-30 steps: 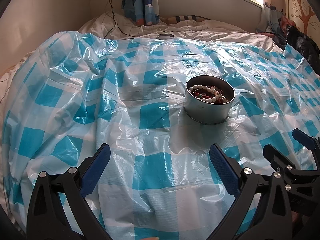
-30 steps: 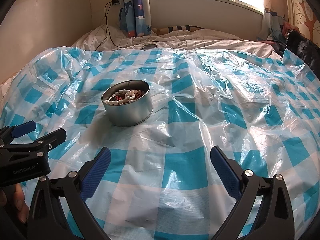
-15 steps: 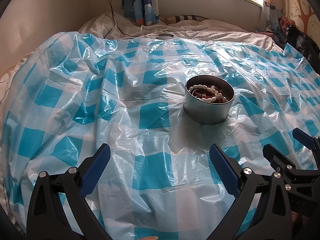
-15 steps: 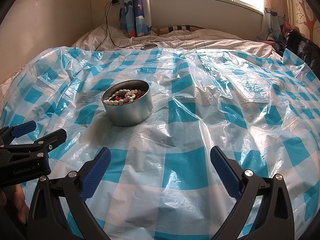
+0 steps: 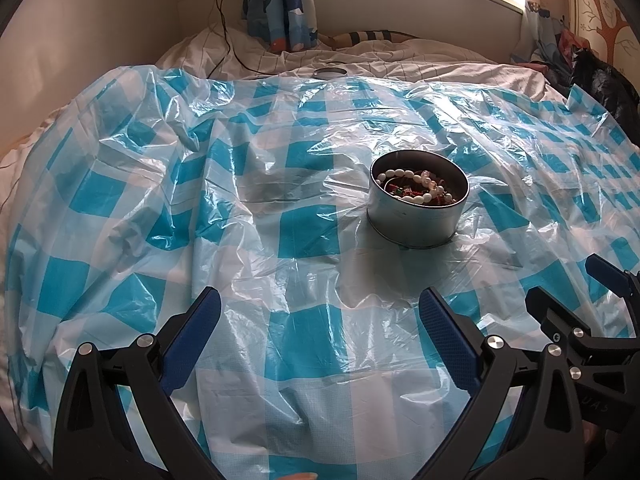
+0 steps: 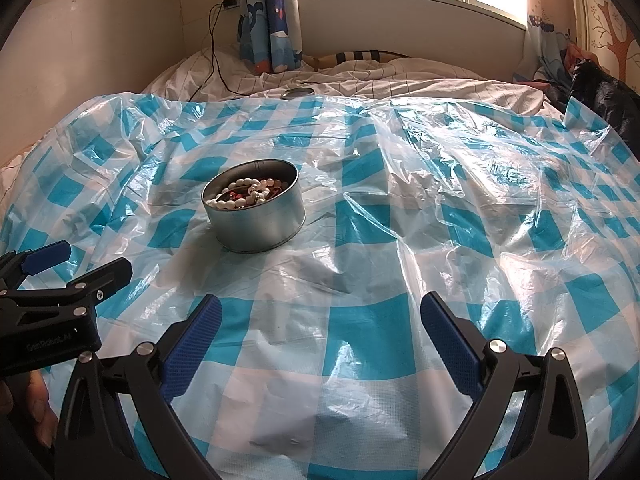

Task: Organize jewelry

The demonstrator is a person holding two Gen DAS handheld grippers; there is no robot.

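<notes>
Right wrist view: bead-filled round tin (image 6: 260,224).

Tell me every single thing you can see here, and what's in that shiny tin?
round tin: one, silver metal, open, standing on the plastic sheet ahead of both grippers.
bead strand: one, white, lying in the tin on top of red and dark beads; how many pieces are under it cannot be told.
plastic sheet: one, blue and white checks, crinkled, spread over the bed.
bedding: white with thin lines, beyond the sheet.
round lid: one, grey metal, on the bedding at the sheet's far edge.
curtain: one, blue cartoon print, by the window.
charger cable: one, black, from the wall plug to the bed.
left gripper: jaws wide apart, empty.
right gripper: jaws wide apart, empty.
</notes>
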